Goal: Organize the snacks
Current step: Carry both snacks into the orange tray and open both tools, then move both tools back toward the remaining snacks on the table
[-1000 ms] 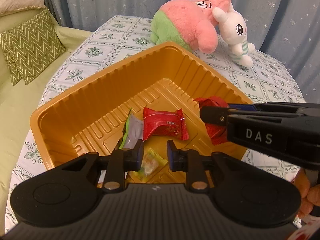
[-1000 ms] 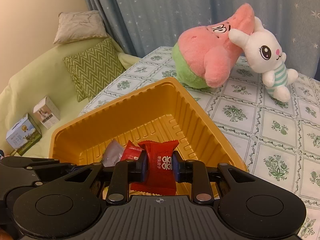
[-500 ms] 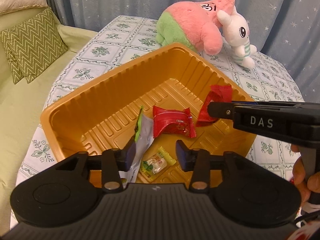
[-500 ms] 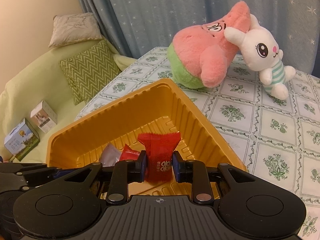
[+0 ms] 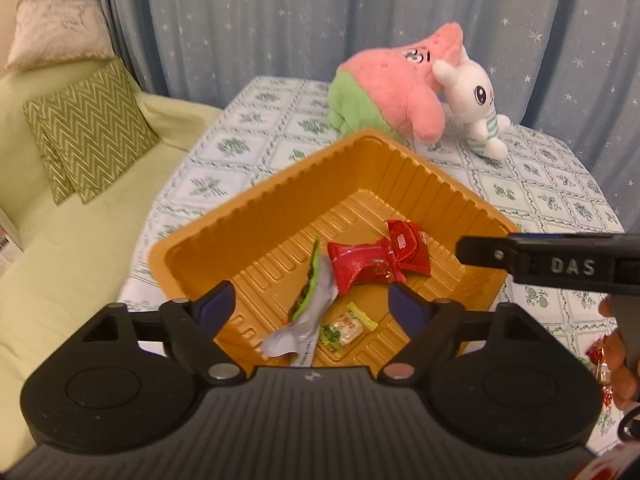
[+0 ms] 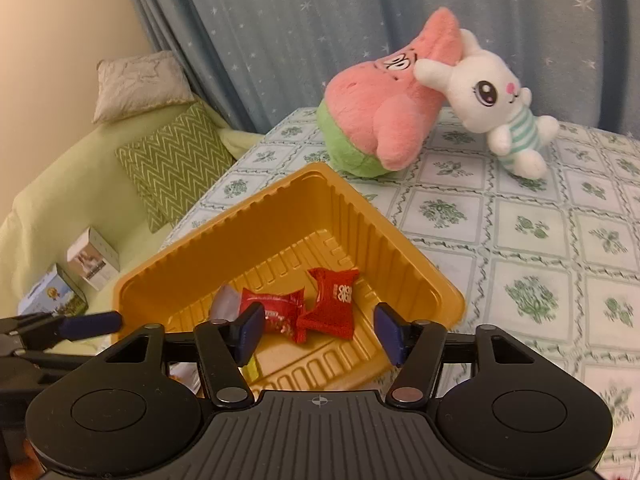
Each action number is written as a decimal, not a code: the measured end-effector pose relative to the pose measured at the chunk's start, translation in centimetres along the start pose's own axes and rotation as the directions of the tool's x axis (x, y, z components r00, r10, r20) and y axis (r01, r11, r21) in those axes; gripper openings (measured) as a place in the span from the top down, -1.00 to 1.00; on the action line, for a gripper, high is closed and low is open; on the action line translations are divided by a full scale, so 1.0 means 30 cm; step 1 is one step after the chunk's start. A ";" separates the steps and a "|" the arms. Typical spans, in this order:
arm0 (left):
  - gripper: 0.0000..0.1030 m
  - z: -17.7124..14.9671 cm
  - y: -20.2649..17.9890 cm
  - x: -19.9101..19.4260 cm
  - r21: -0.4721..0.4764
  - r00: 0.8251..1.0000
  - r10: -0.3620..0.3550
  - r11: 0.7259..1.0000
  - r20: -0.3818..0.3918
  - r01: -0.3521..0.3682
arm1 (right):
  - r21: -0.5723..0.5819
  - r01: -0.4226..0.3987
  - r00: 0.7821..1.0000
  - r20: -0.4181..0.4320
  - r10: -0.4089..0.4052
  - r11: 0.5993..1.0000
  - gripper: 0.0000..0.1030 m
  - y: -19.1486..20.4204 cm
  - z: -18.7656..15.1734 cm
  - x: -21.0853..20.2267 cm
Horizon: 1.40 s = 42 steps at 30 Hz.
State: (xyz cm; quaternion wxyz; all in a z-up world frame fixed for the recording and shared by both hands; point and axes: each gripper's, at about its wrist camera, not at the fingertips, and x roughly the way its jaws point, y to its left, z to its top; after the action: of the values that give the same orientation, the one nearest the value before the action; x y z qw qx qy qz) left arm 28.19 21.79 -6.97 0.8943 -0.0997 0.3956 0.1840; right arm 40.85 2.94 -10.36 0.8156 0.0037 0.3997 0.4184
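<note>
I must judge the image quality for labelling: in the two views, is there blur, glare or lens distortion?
Left wrist view: slight softness overall; the orange tray rim looks smeared; dark fisheye corners bend the curtain. Right wrist view: sharper; the red snack packet shows small highlights; the tablecloth grid curves toward the edges.

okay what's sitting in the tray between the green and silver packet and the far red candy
In the left wrist view, another red-wrapped candy lies between the green and silver packet and the far red candy, touching both.
</note>
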 end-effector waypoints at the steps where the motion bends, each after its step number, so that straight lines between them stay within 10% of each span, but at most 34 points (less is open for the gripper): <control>1: -0.68 -0.002 -0.002 -0.015 0.005 1.000 0.006 1.000 0.007 -0.006 | 0.004 -0.005 1.000 0.004 0.005 1.000 -0.31 -0.001 -0.006 -0.016; 42: -0.76 -0.460 -0.489 -0.425 0.092 0.991 -0.122 0.988 -0.058 0.127 | 0.079 0.150 0.988 0.009 -0.152 0.985 -0.52 -0.301 -0.572 -0.744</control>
State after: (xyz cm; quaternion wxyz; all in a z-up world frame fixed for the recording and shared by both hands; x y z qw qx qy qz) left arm 17.00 0.74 -6.21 0.8972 -0.0862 0.4199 0.1060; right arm 28.37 -23.86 -10.63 0.8472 0.0084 0.4085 0.3395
